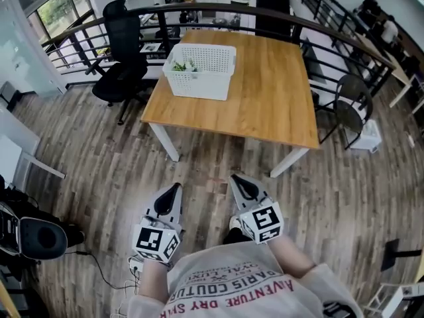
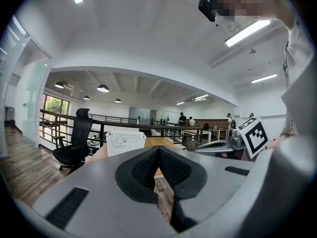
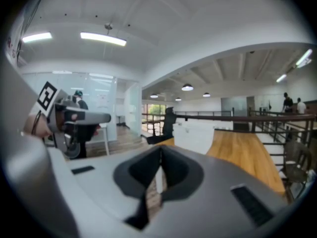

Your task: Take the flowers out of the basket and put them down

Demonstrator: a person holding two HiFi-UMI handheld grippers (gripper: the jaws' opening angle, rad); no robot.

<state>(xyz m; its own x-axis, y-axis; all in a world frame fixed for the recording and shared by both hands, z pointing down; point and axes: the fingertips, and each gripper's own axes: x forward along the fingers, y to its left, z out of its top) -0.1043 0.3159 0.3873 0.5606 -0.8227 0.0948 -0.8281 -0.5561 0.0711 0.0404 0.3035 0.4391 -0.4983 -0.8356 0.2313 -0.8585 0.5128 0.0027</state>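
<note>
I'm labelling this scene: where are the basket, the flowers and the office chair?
basket point(image 1: 199, 85), head view, front wall.
flowers point(image 1: 180, 65), head view, green leaves.
office chair point(image 1: 124, 32), head view, backrest.

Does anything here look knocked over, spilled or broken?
Nothing stands out. The white basket sits upright on the wooden table with the flowers inside it, and nothing looks spilled or damaged.

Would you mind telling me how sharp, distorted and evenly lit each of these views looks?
Head view: sharp and evenly lit, though the wide lens bows the floorboards and table. Left gripper view: heavy fisheye with black corners; the ceiling light strip glares. Right gripper view: same curvature, noticeably softer throughout.
</note>
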